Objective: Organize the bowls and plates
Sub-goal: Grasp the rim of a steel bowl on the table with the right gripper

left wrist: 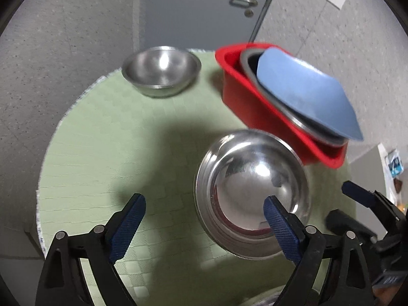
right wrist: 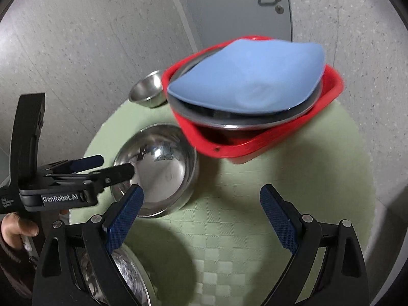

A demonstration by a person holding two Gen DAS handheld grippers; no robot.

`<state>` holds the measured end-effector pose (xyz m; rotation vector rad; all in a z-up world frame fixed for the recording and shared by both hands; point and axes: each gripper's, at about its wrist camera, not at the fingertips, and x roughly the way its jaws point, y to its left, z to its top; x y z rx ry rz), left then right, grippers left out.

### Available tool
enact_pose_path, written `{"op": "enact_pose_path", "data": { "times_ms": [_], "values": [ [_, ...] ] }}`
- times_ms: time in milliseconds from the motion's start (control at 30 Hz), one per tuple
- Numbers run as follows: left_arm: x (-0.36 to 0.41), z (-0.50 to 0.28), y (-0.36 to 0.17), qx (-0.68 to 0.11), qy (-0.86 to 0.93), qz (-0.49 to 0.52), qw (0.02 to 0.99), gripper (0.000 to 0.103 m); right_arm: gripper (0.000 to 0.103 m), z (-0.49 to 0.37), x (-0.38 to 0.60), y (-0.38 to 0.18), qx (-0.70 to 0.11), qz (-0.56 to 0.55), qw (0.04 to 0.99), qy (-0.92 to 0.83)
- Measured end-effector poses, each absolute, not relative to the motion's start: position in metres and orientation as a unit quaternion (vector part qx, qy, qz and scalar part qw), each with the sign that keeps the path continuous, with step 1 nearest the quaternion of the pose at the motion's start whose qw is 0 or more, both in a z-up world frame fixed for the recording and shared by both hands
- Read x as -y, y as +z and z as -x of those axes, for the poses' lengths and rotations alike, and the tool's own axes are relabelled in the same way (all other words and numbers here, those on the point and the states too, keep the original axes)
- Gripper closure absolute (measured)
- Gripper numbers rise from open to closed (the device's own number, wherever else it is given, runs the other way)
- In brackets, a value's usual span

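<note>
A large steel bowl (left wrist: pixel 252 191) (right wrist: pixel 158 168) sits on the round green mat (left wrist: pixel 114 153) (right wrist: pixel 255 216). A small steel bowl (left wrist: pixel 160 68) (right wrist: pixel 148 89) stands at the far edge. A red square bowl (left wrist: pixel 255 107) (right wrist: pixel 255 142) holds a steel plate (left wrist: pixel 306 125) (right wrist: pixel 242 119) with a blue square plate (left wrist: pixel 306 89) (right wrist: pixel 247 76) on top, tilted. My left gripper (left wrist: pixel 204 211) (right wrist: pixel 114 165) is open, its right finger over the large bowl's near rim. My right gripper (right wrist: pixel 201 204) is open and empty over the mat; part of it shows in the left wrist view (left wrist: pixel 357 193).
Another steel dish (right wrist: pixel 127 275) lies under my right gripper's left finger at the near edge. The mat covers a small round table with grey floor around it. A grey door (right wrist: pixel 229 5) stands beyond.
</note>
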<state>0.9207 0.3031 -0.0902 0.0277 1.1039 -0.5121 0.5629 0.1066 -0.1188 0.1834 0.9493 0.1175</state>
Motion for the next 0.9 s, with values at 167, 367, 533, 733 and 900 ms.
{"op": "enact_pose_path", "data": {
  "times_ms": [167, 367, 533, 733, 900],
  "values": [
    [-0.299, -0.932, -0.108, -0.536, -0.240, -0.032, 0.809, 0.038, 0.033, -0.575, -0.116, -0.136, -0.467, -0.085, 0.879, 0.041],
    [-0.299, -0.943, -0.116, -0.546, -0.264, -0.035, 0.794, 0.080, 0.059, -0.583, -0.119, -0.150, -0.490, -0.095, 0.864, 0.063],
    [-0.296, -0.942, -0.107, -0.531, -0.263, -0.057, 0.804, 0.086, 0.073, -0.588, -0.122, -0.150, -0.495, -0.089, 0.860, 0.080],
    [-0.313, -0.918, -0.079, -0.506, -0.267, -0.042, 0.819, 0.088, 0.073, -0.571, -0.123, -0.130, -0.482, -0.099, 0.865, 0.098],
    [-0.335, -0.884, -0.041, -0.471, -0.270, -0.023, 0.839, 0.088, 0.073, -0.545, -0.128, -0.091, -0.450, -0.097, 0.881, 0.113]
  ]
}}
